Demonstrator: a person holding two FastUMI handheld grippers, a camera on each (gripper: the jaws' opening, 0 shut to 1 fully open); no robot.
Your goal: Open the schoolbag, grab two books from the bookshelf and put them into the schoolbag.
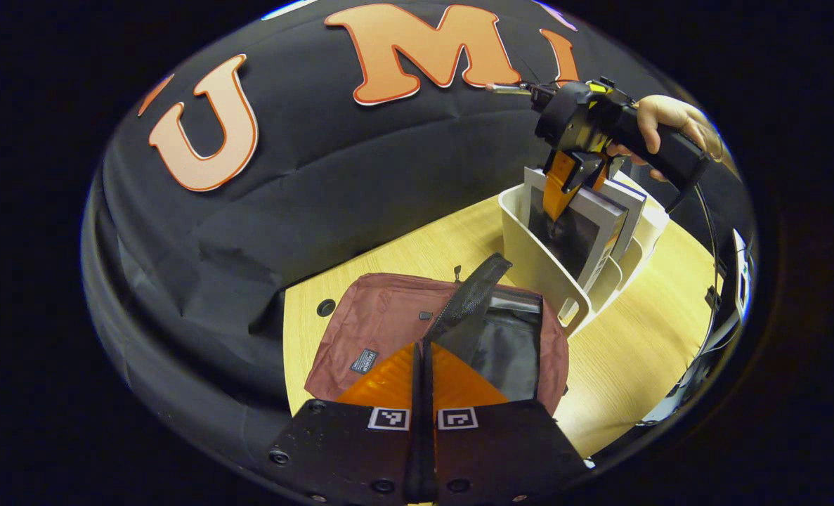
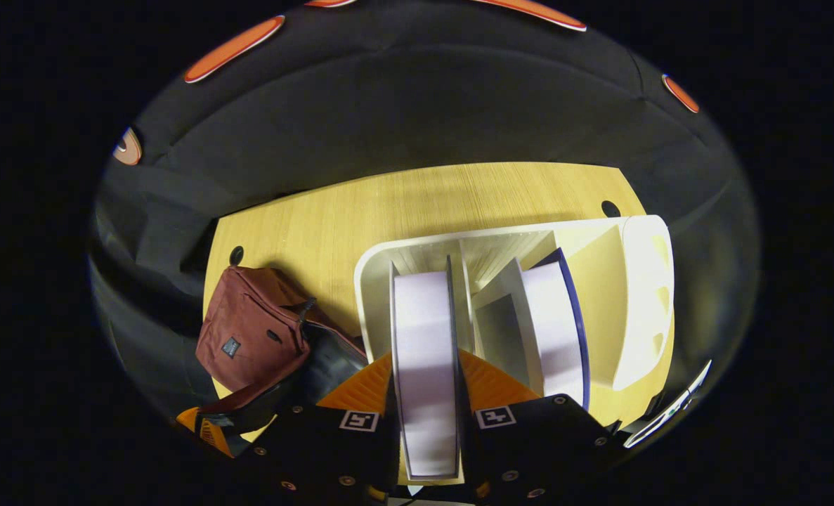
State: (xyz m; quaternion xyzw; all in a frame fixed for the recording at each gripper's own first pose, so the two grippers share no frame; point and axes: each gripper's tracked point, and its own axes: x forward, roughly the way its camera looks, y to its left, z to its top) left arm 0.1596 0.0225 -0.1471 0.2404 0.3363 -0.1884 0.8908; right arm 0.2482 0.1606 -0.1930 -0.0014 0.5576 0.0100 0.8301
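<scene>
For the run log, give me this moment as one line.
schoolbag: open, flap pinched by left gripper | right gripper: shut on first book in bookshelf | second book: shelved

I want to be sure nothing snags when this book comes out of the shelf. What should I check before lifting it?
1. Right tool straddles the front book, a finger on each side: ok.
2. Both fingers pressing firmly on it: cannot tell.
3. Second book sits apart in another slot of the bookshelf, not in the way: ok.
4. Schoolbag mouth open, dark lining showing: ok.
5. Left tool shut on the schoolbag's flap, holding it up: ok.
6. Opening wide enough for the book: cannot tell.
</scene>
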